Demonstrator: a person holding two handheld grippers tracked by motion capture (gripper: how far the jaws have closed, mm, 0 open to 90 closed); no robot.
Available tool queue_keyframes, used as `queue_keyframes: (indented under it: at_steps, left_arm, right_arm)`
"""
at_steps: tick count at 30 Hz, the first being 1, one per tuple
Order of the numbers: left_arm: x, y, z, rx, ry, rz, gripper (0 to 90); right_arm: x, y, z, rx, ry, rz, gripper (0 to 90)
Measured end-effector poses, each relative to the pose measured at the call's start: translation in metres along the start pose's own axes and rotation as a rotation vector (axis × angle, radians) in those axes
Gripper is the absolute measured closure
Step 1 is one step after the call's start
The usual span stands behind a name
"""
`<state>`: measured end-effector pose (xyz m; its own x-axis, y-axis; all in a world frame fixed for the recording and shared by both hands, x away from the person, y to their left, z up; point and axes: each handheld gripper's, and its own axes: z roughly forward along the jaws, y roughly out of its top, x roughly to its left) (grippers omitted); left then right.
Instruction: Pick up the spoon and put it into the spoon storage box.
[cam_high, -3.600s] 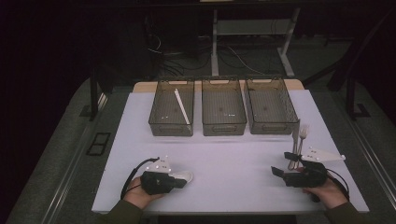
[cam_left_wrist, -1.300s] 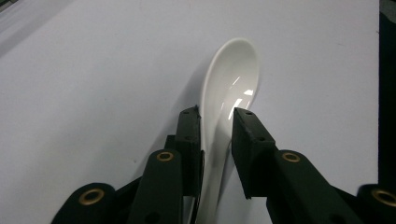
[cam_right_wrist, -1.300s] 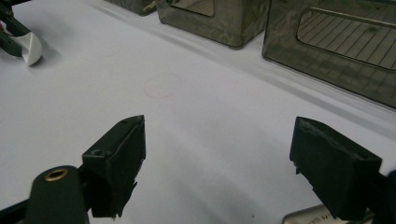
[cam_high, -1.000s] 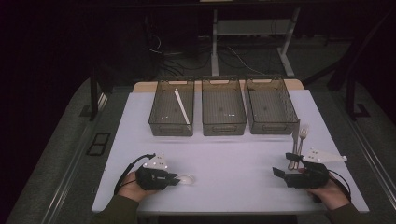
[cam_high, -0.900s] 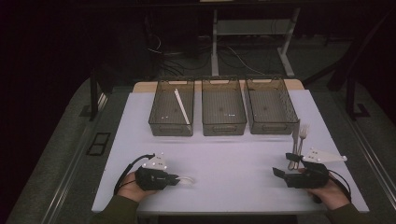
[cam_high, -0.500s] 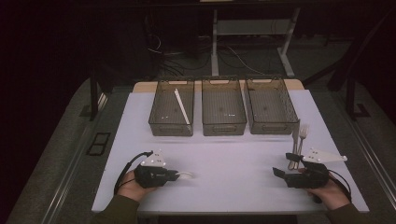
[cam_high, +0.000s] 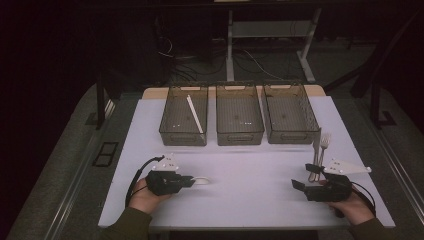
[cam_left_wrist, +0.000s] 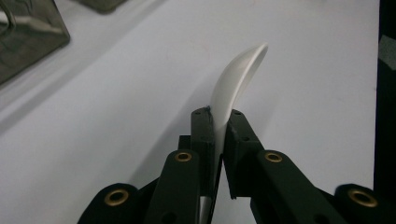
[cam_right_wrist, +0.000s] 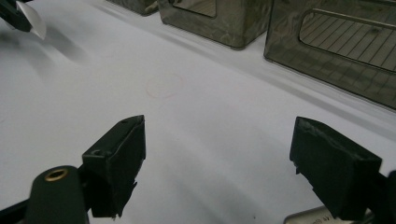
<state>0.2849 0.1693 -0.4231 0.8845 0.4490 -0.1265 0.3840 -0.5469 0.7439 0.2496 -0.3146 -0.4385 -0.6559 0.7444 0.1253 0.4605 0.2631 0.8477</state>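
Note:
My left gripper is shut on a white plastic spoon; its handle is pinched between the jaws and its bowl sticks out to the right, just above the table. In the left gripper view the left gripper holds the spoon on edge. My right gripper rests open near the table's front right, jaws wide apart with nothing between them. A metal fork and a knife lie just beyond it.
Three dark mesh bins stand in a row at the back: the left bin holds a white stick-like utensil, while the middle bin and the right bin look bare. The white table has open room between the grippers.
The left gripper has closed on the white spoon and drawn back slightly to the left with it. The right gripper has stayed put.

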Motion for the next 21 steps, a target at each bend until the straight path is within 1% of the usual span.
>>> queue_keyframes:
  at_steps: [7, 11, 12, 14, 17, 18, 21]
  left_arm:
    - [0.006, 0.014, 0.004, -0.022, 0.002, 0.017, 82.4]
    - [0.009, 0.021, 0.005, -0.04, 0.001, 0.026, 82.4]
    - [0.009, 0.022, 0.005, -0.048, -0.008, 0.025, 82.4]
    - [0.011, 0.025, 0.006, -0.057, -0.016, 0.023, 82.4]
    - [0.012, 0.029, 0.007, -0.061, -0.02, 0.029, 82.4]
    - [0.012, 0.03, 0.008, -0.06, -0.019, 0.032, 82.4]
    - [0.013, 0.035, 0.009, -0.063, -0.019, 0.04, 82.4]
  right_arm:
    - [0.001, 0.0, 0.0, 0.0, -0.002, -0.002, 18.1]
    - [0.002, 0.0, 0.002, 0.007, 0.012, -0.021, 18.1]
    - [0.002, 0.0, 0.002, 0.008, 0.016, -0.026, 18.0]
    - [0.003, 0.0, 0.003, 0.006, 0.024, -0.031, 15.6]
    - [0.005, 0.0, 0.005, 0.001, 0.029, -0.03, 15.4]
    - [0.006, 0.001, 0.006, -0.001, 0.034, -0.03, 12.7]
    - [0.007, 0.002, 0.008, -0.006, 0.04, -0.028, 12.0]
